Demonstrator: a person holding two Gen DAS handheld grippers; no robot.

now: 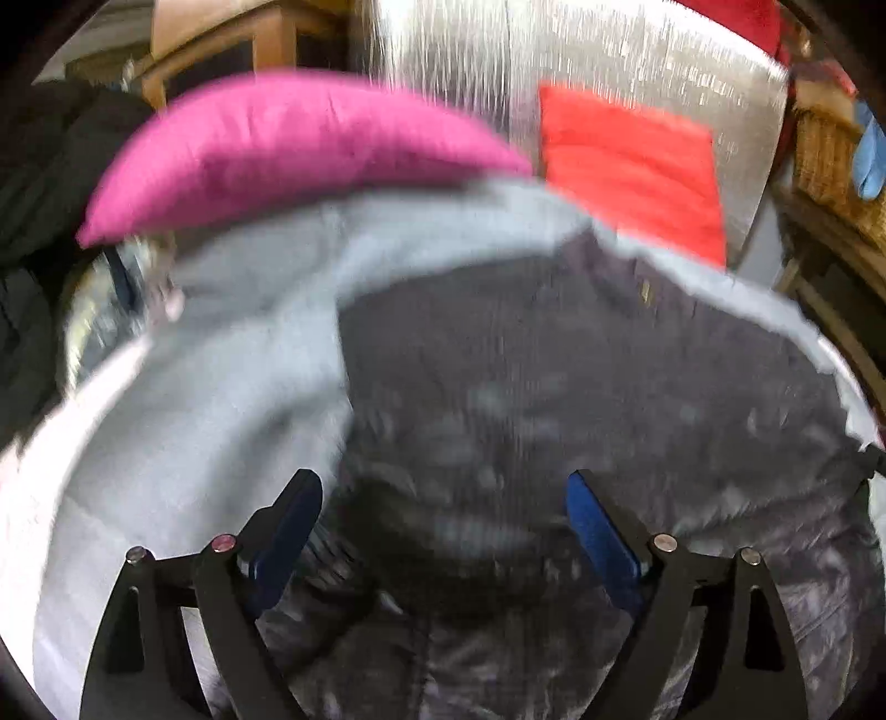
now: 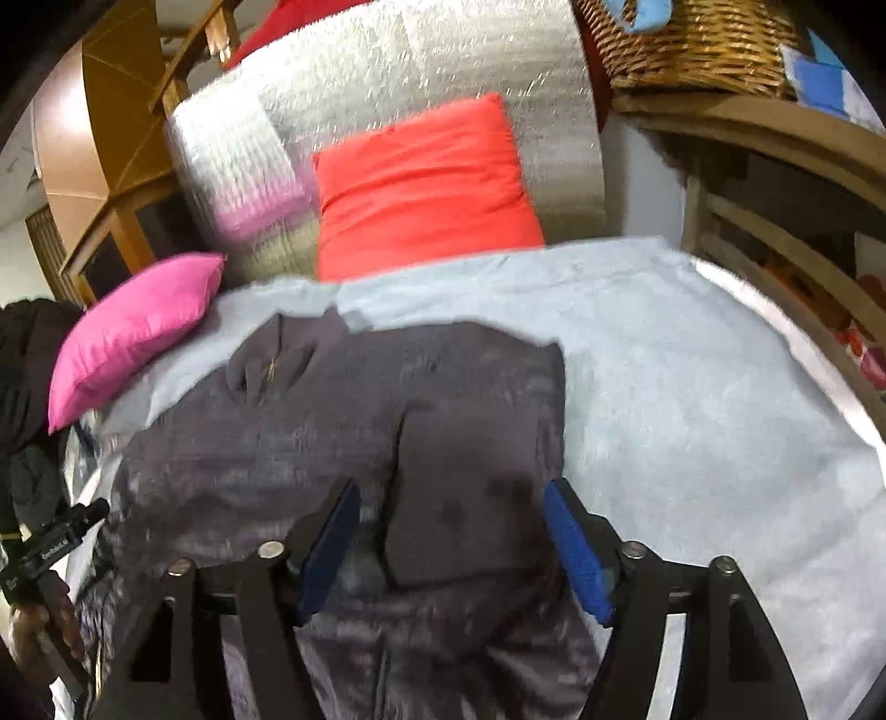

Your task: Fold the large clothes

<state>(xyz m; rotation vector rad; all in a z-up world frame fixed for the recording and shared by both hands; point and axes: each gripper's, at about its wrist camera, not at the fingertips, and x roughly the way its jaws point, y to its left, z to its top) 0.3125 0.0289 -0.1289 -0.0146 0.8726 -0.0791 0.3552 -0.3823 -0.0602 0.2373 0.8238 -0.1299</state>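
1. The dark grey garment lies spread on a pale blue sheet over the bed, filling the middle of both wrist views. In the right wrist view one panel is already laid over the body, its edge running from centre down toward 6 o'clock; a collar-like bunch sits at about 10 o'clock.
2. The right gripper hovers over that folded panel with its jaws apart and nothing pinched between them.
3. The left gripper is likewise released, jaws wide over the cloth; the picture is blurred, so whether its tips touch the fabric I cannot tell.
4. Judgement: one fold looks made. The remaining sides and the final halving appear still to be done, so the task seems roughly at an early-to-middle stage.
5. Outward: a pink cushion at 9 o'clock, a red cushion at 12 and a wicker basket at 1 o'clock.
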